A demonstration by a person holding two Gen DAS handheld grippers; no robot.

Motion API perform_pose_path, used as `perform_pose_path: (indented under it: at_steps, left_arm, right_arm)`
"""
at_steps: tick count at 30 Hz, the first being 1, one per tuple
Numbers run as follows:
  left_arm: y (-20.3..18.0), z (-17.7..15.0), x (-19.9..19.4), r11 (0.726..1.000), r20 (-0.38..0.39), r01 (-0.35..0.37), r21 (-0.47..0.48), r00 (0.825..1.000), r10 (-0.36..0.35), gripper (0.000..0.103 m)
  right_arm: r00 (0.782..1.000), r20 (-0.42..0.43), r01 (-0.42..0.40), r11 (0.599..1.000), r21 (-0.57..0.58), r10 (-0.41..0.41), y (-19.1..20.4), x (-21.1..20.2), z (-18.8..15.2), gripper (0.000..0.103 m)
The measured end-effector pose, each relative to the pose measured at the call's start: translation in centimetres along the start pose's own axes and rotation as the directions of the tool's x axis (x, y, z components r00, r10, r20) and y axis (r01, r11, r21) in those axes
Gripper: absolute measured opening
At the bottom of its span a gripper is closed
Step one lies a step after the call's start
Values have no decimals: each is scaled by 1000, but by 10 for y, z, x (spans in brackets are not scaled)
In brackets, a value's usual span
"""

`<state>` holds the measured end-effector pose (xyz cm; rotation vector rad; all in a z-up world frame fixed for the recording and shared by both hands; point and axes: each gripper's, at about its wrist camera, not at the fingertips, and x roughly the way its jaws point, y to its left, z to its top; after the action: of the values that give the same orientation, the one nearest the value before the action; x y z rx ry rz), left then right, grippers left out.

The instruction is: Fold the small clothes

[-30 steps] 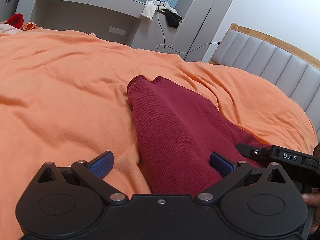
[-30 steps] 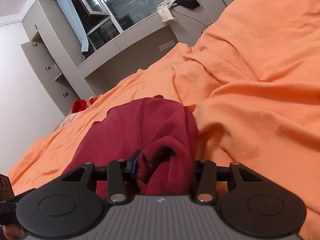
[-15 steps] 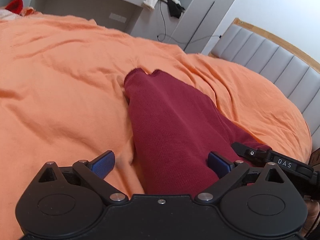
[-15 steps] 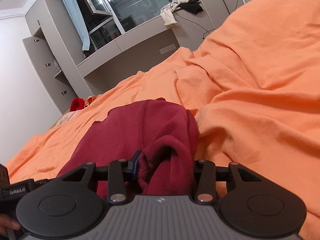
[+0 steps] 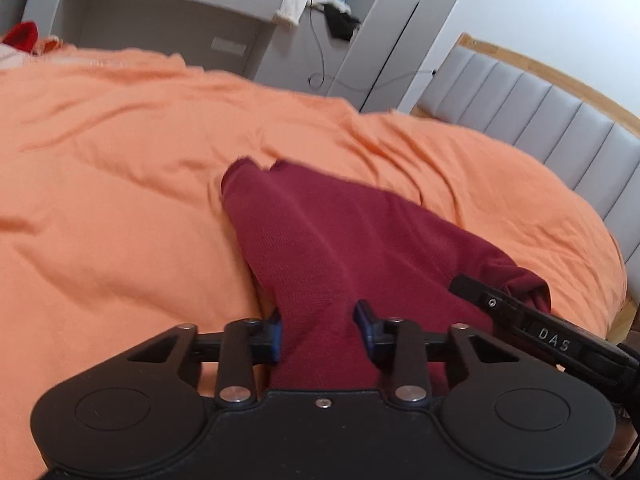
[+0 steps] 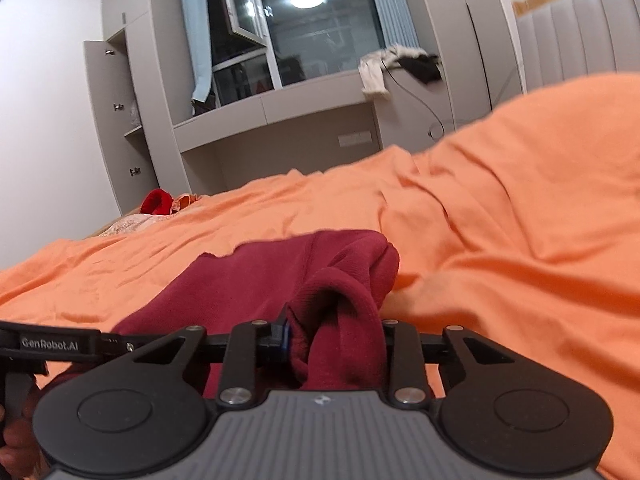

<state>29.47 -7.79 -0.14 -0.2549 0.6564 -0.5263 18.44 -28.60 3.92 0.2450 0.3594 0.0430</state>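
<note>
garment: a dark red knit piece [image 5: 340,248] lies on the orange bedspread [image 5: 120,200], stretched away from the cameras toward a cuff-like end that rests on the cover.
left tongs: the left tongs [image 5: 318,330] have just been closing; the blue pads [image 5: 365,320] now pinch a narrow gather of the red knit, jaws drawn well in but not fully together because of the cloth.
right tongs: the right tongs [image 6: 334,338] have also just been closing, and clamp a thick bunched fold of the same garment [image 6: 280,280], cloth filling the gap between the jaws.
why held so: both near corners are gripped side by side, probably so the near edge can be lifted and carried over toward the far end in one fold; the far end lying flat serves as the anchor.
bed: a grey padded headboard [image 5: 540,108] stands beyond the bedspread, other clothes well apart at the far corner.
writing, right tool: "DAS" [image 5: 554,340] in pale letters on its black side bar, seen from the left wrist.
writing, left tool: "GenRobot.AI" [image 6: 50,344] on its bar, seen from the right wrist.
other writing: none legible.
</note>
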Motion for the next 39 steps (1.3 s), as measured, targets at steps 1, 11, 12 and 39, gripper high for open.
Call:
perform_pose_path:
  at_steps: [1, 11, 12, 39]
  left_arm:
    - [-1, 1, -5, 1000, 20, 0, 14, 1000, 0, 32]
    - [-12, 24, -44, 947, 272, -210, 244, 952, 142, 30]
    - [-10, 27, -49, 939, 309, -236, 252, 939, 153, 30]
    - [55, 35, -27, 844, 255, -494, 210, 861, 441, 64]
  right_arm:
    - [1000, 14, 0, 1000, -13, 1, 4, -2, 1, 31]
    - [986, 152, -25, 971, -238, 62, 67, 16, 12, 29]
    - [980, 183, -23, 960, -278, 77, 76, 21, 14, 29]
    - [995, -46, -100, 948, -301, 90, 94, 119, 8, 53]
